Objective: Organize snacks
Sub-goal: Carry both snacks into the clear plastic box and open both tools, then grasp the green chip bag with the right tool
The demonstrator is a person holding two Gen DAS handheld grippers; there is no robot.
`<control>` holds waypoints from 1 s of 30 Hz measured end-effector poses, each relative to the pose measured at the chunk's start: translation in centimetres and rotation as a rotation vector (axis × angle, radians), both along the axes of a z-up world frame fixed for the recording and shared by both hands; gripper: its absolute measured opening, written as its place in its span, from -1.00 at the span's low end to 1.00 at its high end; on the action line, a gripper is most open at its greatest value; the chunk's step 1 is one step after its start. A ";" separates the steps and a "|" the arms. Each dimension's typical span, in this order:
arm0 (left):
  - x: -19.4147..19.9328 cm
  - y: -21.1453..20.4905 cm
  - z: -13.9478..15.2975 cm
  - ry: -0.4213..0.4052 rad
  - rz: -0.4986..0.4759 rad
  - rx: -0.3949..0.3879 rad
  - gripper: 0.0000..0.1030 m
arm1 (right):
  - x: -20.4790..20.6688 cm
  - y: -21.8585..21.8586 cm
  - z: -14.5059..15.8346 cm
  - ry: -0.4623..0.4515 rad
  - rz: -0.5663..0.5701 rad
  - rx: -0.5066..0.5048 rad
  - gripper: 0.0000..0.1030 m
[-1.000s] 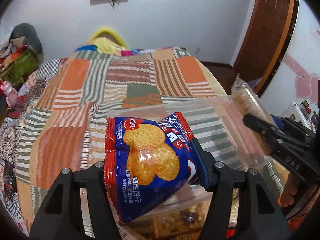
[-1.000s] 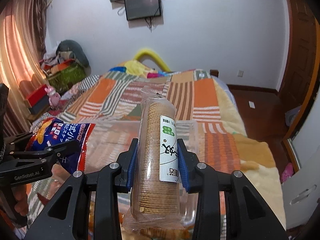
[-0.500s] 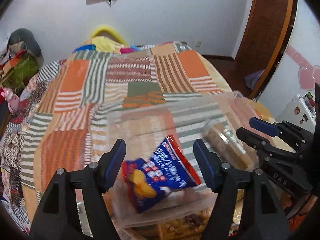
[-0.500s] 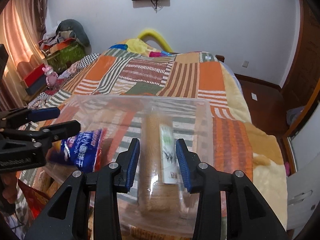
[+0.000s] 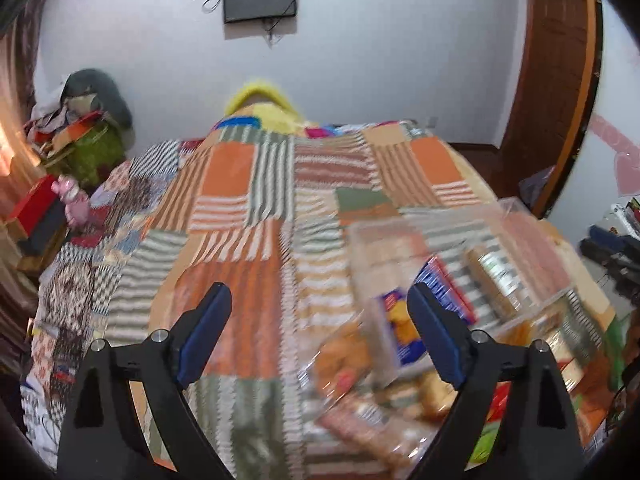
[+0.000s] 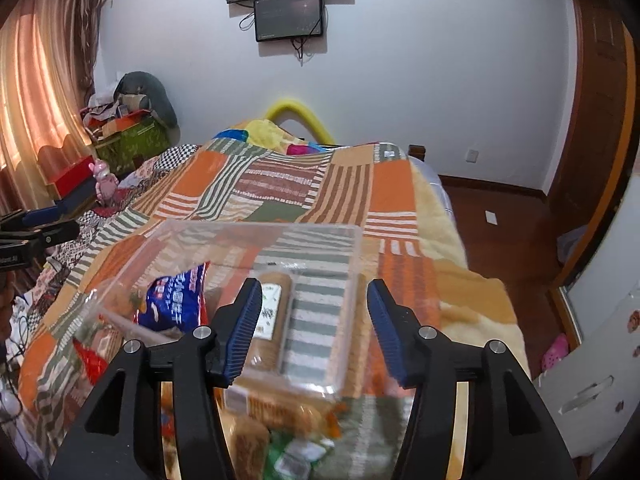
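Both grippers' jaws just widened, w/ nothing between, behind clear bin [image 6: 256, 236] rim.

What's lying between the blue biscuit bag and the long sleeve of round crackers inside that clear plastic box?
Nothing: in the right wrist view the blue biscuit bag and cracker sleeve lie side by side in the clear plastic box.

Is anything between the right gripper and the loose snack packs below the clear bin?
Nothing visible: the right gripper is open and empty, and the loose snack packs lie exposed beneath it, in front of the clear bin.
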State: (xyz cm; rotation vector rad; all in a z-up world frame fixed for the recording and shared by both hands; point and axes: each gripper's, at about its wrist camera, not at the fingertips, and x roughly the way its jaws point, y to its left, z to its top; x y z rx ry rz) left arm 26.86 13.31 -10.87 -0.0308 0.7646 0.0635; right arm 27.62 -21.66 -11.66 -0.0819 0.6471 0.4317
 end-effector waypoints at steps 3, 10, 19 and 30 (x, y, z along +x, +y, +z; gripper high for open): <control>-0.5 1.8 -2.0 0.048 0.033 -0.027 0.75 | -0.6 -0.7 -0.5 0.009 -0.011 -0.006 0.07; 0.6 3.3 -6.5 0.137 0.068 -0.086 0.75 | -2.2 -2.1 -2.6 0.071 -0.038 -0.017 0.16; 1.7 2.3 -10.3 0.202 0.040 -0.142 0.75 | -2.9 -1.8 -6.2 0.194 -0.001 -0.028 0.16; 2.8 1.3 -11.0 0.188 -0.020 -0.219 0.16 | -3.1 -0.7 -8.1 0.244 0.034 -0.044 0.22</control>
